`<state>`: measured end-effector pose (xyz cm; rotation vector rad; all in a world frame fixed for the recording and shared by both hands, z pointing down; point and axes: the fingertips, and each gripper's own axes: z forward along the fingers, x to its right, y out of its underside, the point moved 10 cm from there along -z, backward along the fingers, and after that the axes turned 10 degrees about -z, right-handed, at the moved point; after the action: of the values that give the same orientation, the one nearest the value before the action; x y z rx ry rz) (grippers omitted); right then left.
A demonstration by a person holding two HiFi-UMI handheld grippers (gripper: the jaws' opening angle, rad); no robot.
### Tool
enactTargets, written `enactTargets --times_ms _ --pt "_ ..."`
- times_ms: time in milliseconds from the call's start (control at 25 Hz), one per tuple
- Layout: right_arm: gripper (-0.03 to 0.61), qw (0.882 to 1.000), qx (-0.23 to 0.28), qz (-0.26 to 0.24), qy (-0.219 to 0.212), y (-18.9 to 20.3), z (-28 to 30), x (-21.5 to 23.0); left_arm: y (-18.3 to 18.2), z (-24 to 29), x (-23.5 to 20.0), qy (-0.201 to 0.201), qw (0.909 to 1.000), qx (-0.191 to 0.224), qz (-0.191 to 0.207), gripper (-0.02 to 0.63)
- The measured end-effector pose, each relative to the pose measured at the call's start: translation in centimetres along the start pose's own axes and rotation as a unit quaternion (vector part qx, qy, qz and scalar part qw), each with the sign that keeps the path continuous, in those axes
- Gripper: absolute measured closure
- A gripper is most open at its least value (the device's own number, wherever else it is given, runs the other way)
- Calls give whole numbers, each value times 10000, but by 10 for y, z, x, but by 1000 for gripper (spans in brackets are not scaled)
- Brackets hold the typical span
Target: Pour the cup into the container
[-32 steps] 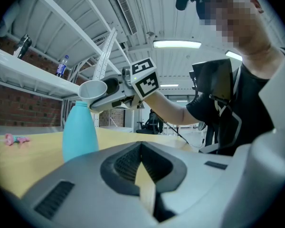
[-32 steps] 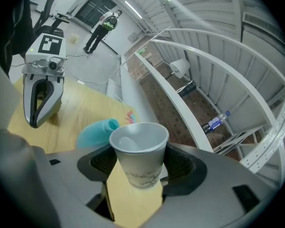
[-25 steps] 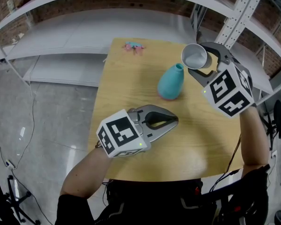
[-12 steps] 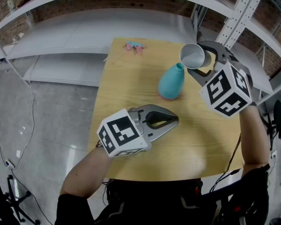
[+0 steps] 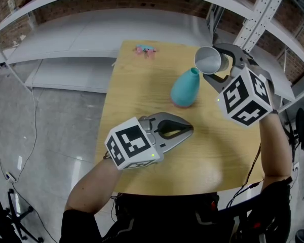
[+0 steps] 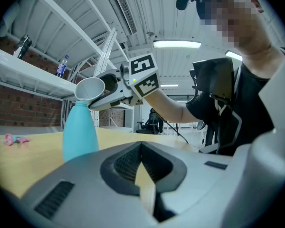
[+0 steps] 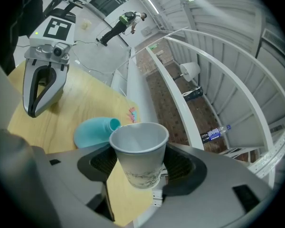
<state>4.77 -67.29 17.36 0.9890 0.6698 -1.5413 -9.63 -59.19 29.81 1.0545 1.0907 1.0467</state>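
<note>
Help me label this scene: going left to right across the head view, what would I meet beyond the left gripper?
Pink object → teal bottle → paper cup

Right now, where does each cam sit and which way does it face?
Head view: on the person's head, looking steeply down at the table; both forearms, left gripper, right gripper show.
Left gripper view: on the left gripper, looking along its shut jaws across the table at the teal container; the person's torso and right arm show.
Right gripper view: on the right gripper, looking along jaws clamped on the cup; left gripper beyond.
Shared: all three show the container and the cup.
</note>
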Motion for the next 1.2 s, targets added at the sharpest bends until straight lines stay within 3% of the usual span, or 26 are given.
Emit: enactTargets --times_ms 800,1080,1200 --pt "267 9990 -187 -377 166 -3 0 -3 2 -1 0 3 10000 -4 1 612" --pt "267 9996 -108 -245 113 -2 0 -3 2 -1 0 -4 10000 -6 4 612" --pt "267 10000 33 40 12 0 1 -3 2 -1 0 -3 10000 -6 -1 612"
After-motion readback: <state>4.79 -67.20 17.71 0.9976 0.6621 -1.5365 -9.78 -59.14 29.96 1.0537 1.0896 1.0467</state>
